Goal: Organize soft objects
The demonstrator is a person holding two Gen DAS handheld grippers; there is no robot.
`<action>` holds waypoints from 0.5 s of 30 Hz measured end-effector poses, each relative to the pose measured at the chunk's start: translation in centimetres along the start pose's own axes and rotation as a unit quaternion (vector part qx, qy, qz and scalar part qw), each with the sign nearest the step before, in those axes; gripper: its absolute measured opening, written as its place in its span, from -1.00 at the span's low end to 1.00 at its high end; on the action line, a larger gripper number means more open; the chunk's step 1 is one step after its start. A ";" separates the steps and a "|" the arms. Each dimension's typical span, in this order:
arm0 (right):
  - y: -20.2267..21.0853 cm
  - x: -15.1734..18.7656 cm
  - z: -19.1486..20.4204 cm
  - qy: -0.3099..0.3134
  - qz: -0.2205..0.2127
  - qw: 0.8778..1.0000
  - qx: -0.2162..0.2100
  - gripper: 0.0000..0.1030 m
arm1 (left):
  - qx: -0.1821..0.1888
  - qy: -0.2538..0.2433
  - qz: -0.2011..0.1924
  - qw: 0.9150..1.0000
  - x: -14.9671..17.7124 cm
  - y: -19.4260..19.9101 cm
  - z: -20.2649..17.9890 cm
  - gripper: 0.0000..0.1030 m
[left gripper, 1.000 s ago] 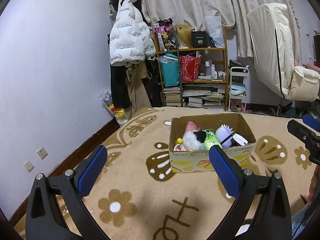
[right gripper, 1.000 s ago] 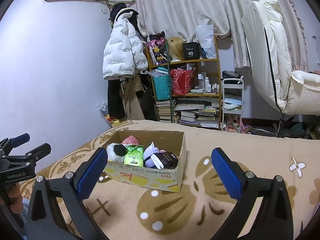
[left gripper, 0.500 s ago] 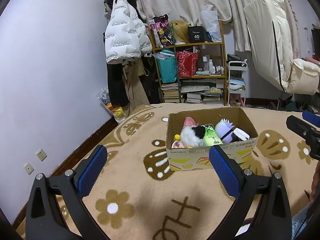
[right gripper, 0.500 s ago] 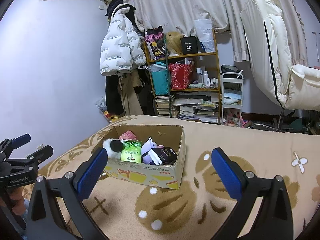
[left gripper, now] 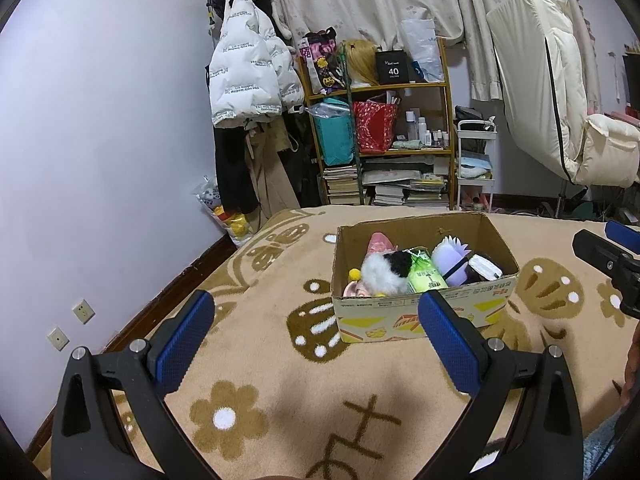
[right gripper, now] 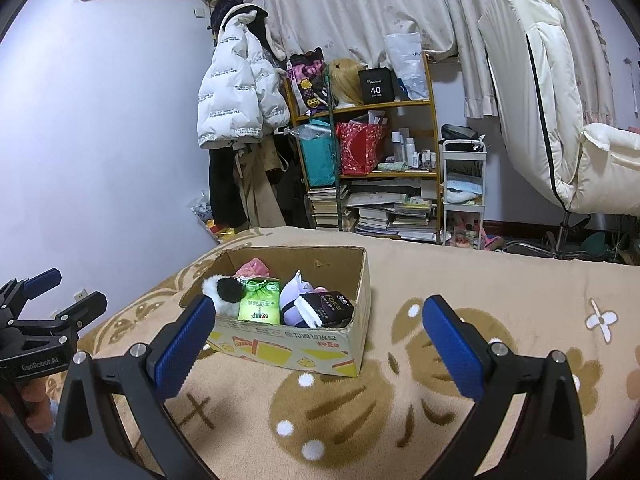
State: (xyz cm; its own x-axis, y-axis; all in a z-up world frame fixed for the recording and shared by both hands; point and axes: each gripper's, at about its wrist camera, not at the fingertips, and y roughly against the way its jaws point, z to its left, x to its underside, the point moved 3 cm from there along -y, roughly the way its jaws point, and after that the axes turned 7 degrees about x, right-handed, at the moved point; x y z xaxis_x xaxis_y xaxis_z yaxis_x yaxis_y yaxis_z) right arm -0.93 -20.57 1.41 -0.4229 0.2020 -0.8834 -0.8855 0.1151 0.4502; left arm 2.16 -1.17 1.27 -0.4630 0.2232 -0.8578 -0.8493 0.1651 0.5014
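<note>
Cardboard box (left gripper: 424, 312) holds soft toys; our left gripper (left gripper: 316, 340) and right gripper (right gripper: 320, 340) gape empty, so we should approach squarely from above.

Ahead of the gripper, a lavender wall (right gripper: 120, 152) is met by pale curtains (right gripper: 360, 8). A white jacket (right gripper: 236, 96) is hung beside a crowded wooden shelf (right gripper: 376, 172), and a cream chair (right gripper: 560, 120) is seen to the right. The foreground is covered by a tan flowered blanket (right gripper: 460, 280).
</note>
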 end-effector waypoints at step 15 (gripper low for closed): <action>0.0 -0.1 -0.1 0.000 0.000 1.000 -0.001 1.00 | 0.003 0.002 0.000 1.000 0.5 -0.3 0.1 0.96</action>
State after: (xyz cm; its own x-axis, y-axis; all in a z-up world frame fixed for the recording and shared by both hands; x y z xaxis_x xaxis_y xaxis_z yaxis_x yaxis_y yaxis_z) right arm -0.93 -20.64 1.47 -0.4233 0.2017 -0.8833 -0.8855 0.1140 0.4504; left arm 2.25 -1.00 0.70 -0.4636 0.2192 -0.8585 -0.8482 0.1703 0.5016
